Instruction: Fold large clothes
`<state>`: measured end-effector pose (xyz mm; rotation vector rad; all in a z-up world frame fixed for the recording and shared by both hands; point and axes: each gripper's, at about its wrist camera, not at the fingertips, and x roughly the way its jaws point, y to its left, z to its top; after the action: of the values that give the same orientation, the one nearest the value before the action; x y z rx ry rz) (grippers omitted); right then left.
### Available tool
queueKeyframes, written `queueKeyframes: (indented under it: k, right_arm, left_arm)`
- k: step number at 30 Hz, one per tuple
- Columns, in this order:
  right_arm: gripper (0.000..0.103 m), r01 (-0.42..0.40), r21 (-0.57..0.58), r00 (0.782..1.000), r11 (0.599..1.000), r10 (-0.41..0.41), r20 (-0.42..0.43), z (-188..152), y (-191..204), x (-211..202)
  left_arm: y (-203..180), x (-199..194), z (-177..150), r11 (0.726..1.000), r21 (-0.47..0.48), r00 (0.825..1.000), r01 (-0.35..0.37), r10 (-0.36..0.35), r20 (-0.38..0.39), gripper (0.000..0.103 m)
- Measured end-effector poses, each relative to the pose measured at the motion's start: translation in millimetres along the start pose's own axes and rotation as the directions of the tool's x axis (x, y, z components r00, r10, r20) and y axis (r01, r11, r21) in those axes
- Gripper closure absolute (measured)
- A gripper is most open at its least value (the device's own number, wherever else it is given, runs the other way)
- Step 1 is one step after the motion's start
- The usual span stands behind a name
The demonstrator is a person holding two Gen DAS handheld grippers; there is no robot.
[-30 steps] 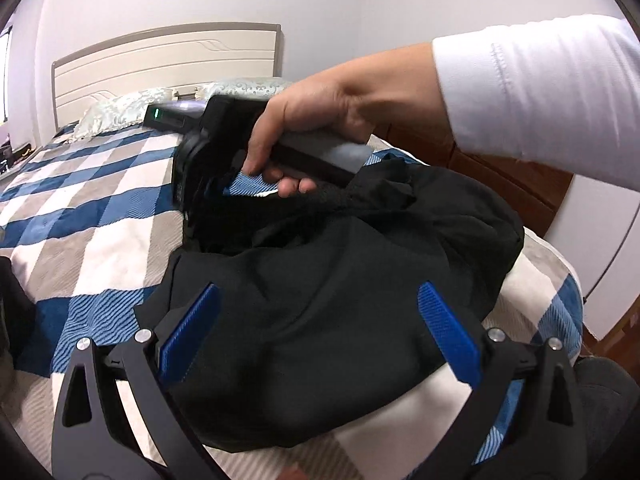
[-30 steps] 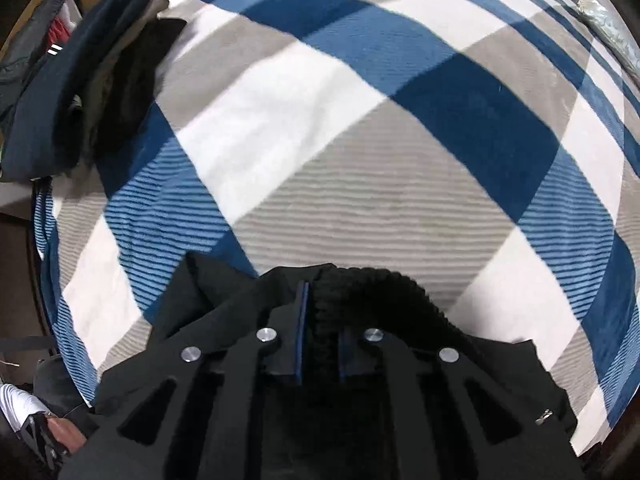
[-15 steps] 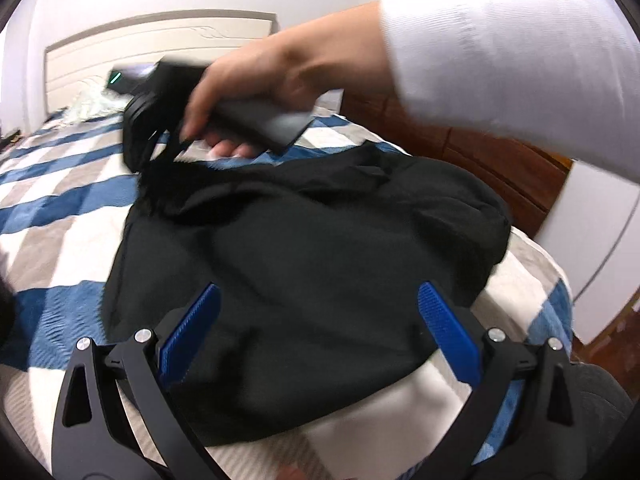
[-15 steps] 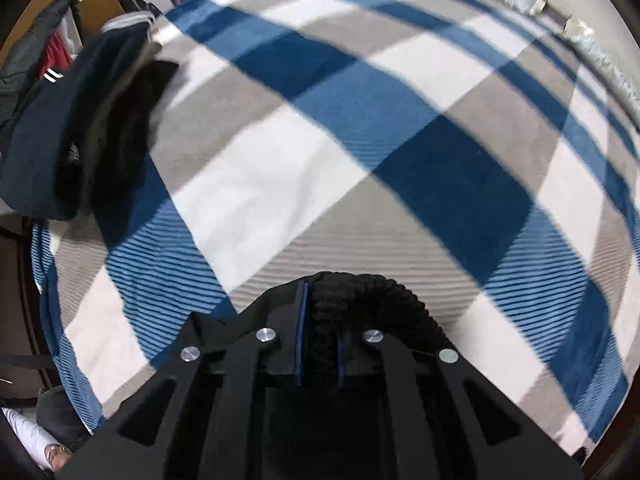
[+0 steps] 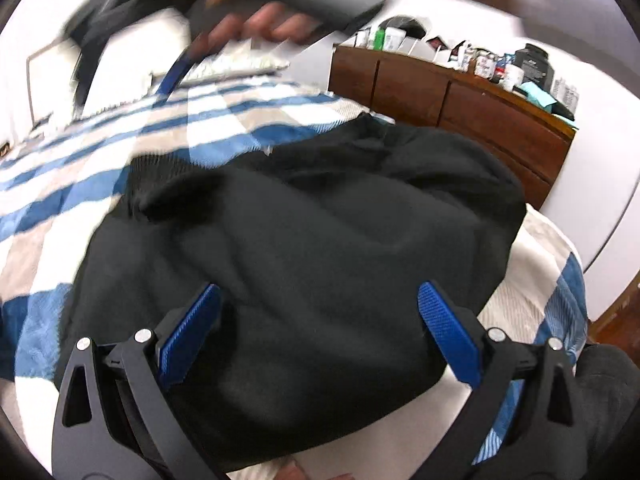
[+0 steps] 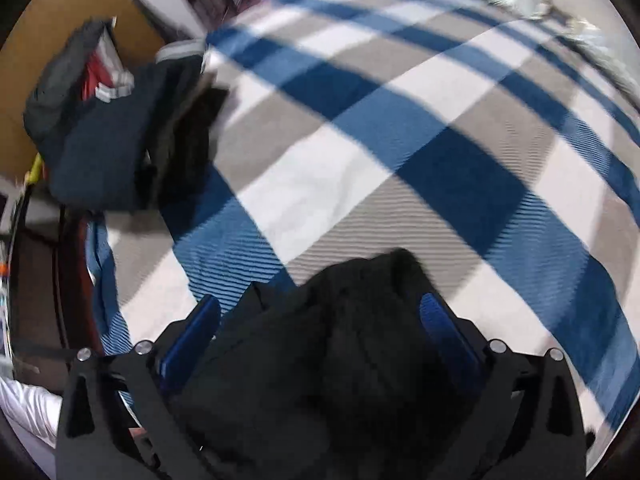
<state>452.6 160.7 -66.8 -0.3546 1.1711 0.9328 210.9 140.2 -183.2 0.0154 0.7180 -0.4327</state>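
Note:
A black garment (image 5: 320, 220) lies bunched on the checked bed cover, its folded bulk toward the bed's right edge. My left gripper (image 5: 320, 292) hovers just over its near part, open, with cloth beneath the blue pads but nothing pinched. In the right wrist view the garment's ribbed edge (image 6: 360, 312) sits on the bed below my right gripper (image 6: 320, 304). Its jaws are opening wide and the pads stand clear of the cloth. In the left wrist view a hand (image 5: 260, 20) carries that gripper, blurred, high above the far side of the garment.
The blue, white and grey checked blanket (image 6: 360, 140) covers the bed. A pile of dark clothes (image 6: 120, 152) lies at its far left corner. A brown dresser (image 5: 460, 108) with several bottles stands beyond the right edge, and pillows (image 5: 240, 64) lie by the headboard.
My right gripper let go of the ribbed edge, opened wide and rose away from the bed. My left gripper sank a little closer to the garment, still open.

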Motion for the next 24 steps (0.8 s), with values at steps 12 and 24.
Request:
queueKeyframes:
  k: [12, 24]
  right_arm:
    - [0.005, -0.080, 0.513, 0.949, 0.855, -0.092, 0.301, -259, -103, -106]
    - [0.005, -0.175, 0.632, 0.843, 0.755, -0.217, 0.493, -410, -114, -145]
  left_arm:
    - [17, 8, -14, 0.999, -0.045, 0.998, 0.005, -0.008, -0.059, 0.006]
    - [31, 17, -21, 0.996, -0.073, 0.996, -0.043, 0.037, -0.077, 0.006]
